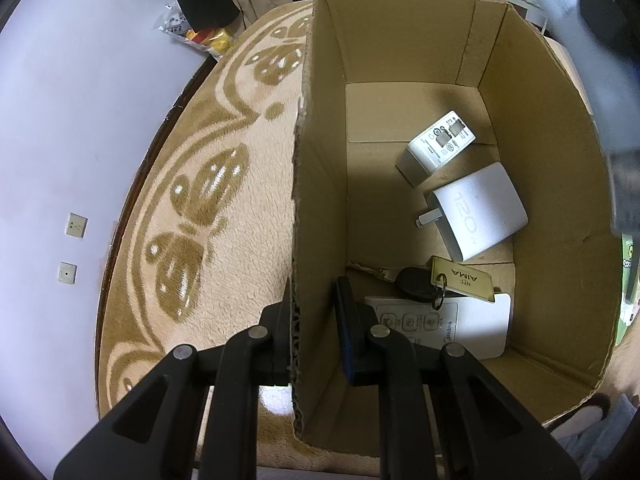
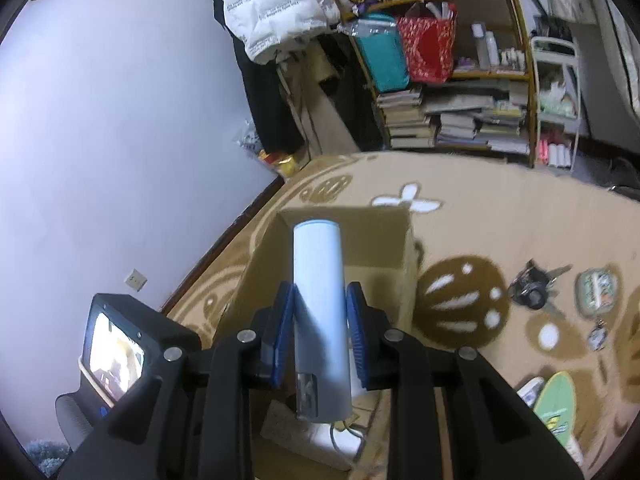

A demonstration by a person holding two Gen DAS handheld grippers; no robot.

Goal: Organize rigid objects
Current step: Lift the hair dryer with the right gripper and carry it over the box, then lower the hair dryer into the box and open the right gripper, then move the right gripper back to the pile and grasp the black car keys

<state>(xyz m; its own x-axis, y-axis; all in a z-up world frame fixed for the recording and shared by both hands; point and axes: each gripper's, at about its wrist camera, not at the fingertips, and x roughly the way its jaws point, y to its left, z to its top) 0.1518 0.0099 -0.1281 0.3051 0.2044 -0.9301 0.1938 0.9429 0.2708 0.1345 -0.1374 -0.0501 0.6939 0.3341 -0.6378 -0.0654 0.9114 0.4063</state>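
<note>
An open cardboard box (image 1: 532, 160) stands on a patterned beige rug. Inside lie a white plug adapter (image 1: 440, 140), a white 120W charger (image 1: 480, 212), a black key fob with a gold tag (image 1: 416, 284) and a white remote (image 1: 472, 328). My left gripper (image 1: 312, 312) is open and straddles the box's left wall (image 1: 316, 184), one finger outside against it, one inside. My right gripper (image 2: 320, 316) is shut on a pale upright cylinder (image 2: 320, 292), held above the box (image 2: 384, 236).
On the rug (image 2: 500, 208) right of the box lie a bunch of keys (image 2: 532, 284), a small green pouch (image 2: 596, 292), a keychain (image 2: 598, 338) and a green oval item (image 2: 556, 404). A cluttered bookshelf (image 2: 460, 112) and a white wall (image 2: 100, 120) border the rug.
</note>
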